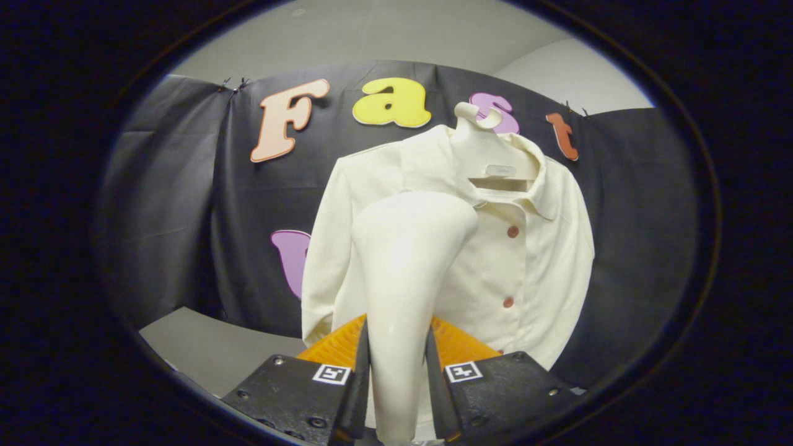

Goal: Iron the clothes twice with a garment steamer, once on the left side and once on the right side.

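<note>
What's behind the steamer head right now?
The steamer, clamped in the tongs, stands in front of the cream shirt on its hanger. Its head covers part of the shirt's front panel beside the buttons, so the fabric there cannot be seen.

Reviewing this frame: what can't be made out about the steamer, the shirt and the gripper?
- Gripper, shut on the cream plastic garment steamer: the steamer's nozzle face points away, so contact with the cloth cannot be told.
- Cream button-up shirt on a white hanger: the steamer covers its middle, and the gripper hides its hem.
- Small label at the collar: too small to read.
</note>
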`<action>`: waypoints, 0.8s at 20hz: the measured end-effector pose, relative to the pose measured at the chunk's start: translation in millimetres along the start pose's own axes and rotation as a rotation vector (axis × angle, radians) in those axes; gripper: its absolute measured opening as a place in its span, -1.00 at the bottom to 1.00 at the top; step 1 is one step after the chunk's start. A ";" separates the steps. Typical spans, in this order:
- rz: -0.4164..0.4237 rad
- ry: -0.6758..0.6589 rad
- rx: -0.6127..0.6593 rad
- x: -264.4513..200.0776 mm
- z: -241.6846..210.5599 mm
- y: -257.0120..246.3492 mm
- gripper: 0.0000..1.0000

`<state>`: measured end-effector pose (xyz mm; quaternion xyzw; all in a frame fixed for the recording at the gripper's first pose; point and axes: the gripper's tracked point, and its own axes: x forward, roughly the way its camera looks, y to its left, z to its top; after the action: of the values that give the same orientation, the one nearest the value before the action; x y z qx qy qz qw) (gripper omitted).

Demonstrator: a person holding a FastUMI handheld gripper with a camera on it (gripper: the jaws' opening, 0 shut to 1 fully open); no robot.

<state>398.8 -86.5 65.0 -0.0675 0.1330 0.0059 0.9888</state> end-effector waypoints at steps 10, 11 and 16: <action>0.045 0.073 0.025 -3.6 -55.6 -10.1 -0.16; 0.052 0.085 0.025 -4.3 -63.3 -10.2 -0.17; 0.090 0.134 0.024 -6.5 -101.9 -2.6 -0.17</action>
<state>365.8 -102.8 -30.3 -0.0500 0.2019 0.0444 0.9771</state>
